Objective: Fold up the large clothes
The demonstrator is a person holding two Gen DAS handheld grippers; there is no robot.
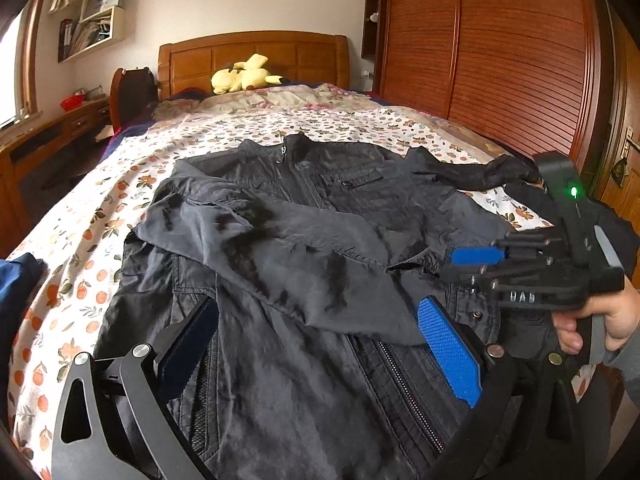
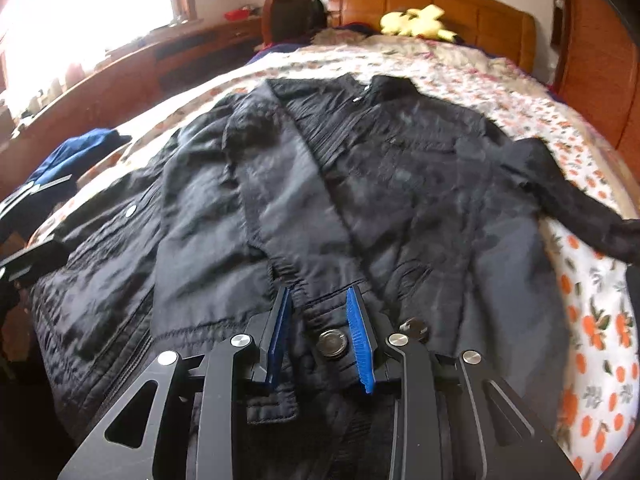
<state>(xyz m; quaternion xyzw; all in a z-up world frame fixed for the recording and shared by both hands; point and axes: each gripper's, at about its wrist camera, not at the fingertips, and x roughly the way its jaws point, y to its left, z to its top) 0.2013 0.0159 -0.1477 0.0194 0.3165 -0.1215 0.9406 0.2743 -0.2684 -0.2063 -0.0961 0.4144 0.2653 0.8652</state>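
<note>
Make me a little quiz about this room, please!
1. True or false: the jacket lies on the floor.
2. What colour is the toy by the headboard? A red, B yellow, C green.
3. Fill in: the right tool is ____ (open or shut).
Key: 1 false, it lies on the bed; 2 B; 3 open.

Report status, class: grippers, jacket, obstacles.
Left gripper open over jacket. Right gripper open, nothing gripped. One sleeve folded across, other sleeve still out. No obstacles.
</note>
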